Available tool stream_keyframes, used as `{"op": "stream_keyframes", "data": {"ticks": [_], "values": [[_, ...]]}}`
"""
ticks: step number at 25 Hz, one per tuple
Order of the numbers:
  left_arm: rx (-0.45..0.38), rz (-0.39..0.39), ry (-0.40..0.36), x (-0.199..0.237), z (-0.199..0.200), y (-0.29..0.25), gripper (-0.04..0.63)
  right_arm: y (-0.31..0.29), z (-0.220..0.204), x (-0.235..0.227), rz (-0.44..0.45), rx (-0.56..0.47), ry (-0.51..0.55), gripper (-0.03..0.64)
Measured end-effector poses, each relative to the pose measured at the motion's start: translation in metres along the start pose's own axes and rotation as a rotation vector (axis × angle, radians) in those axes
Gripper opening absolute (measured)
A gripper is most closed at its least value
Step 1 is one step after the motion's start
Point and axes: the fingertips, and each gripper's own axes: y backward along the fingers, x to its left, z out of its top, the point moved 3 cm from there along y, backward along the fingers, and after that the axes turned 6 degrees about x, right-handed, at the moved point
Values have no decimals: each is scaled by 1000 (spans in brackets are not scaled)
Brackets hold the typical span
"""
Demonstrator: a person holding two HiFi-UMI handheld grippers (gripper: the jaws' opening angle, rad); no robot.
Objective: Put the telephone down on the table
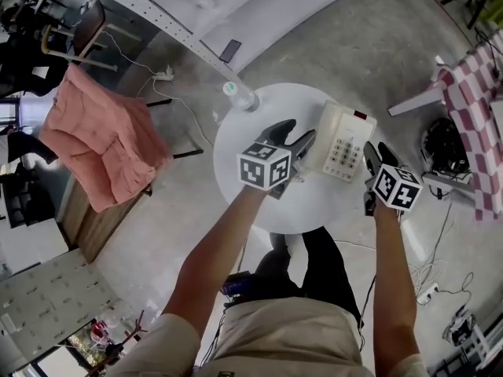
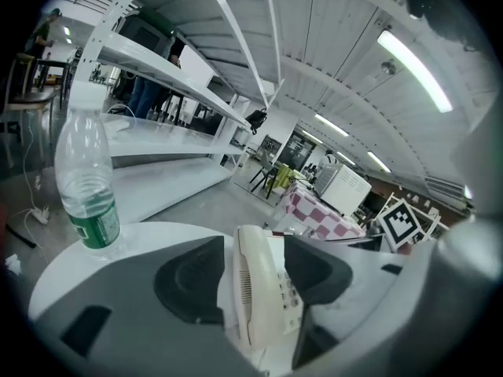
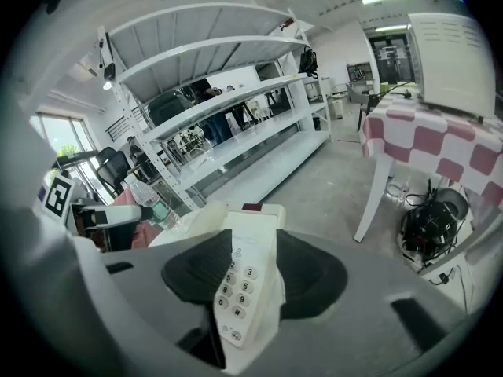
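Note:
A cream push-button telephone point(image 1: 342, 140) is over the right part of the round white table point(image 1: 244, 144). My left gripper point(image 1: 302, 129) is at its left edge, where the handset lies, and my right gripper point(image 1: 378, 149) is at its right edge. In the left gripper view the handset side point(image 2: 263, 297) stands between the dark pads point(image 2: 189, 277). In the right gripper view the keypad side point(image 3: 247, 289) reaches deep between the pads point(image 3: 314, 277), which sit against it. I cannot tell whether the telephone rests on the table or hangs just above it.
A clear water bottle with a green label point(image 1: 240, 94) point(image 2: 86, 183) stands at the table's far edge. An orange cloth point(image 1: 102, 144) hangs over a chair to the left. A red-checked table point(image 1: 471, 93) and floor cables point(image 1: 428, 293) are to the right. White shelving point(image 1: 157, 14) runs behind.

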Motion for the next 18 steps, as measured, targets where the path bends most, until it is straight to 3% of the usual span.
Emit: {"op": "stream_keyframes", "data": {"ticks": [4,10,18], "values": [[-56,6,-9,-9,16,34,163,31,12,16,-3,-46,31,121],[-170,-5,-16,-28,47,95,54,83,33,56,32,-128,108,-5],[-284,-37,-83,-61,76,194,14,158,62,126,91,-242,244,-6]]}}
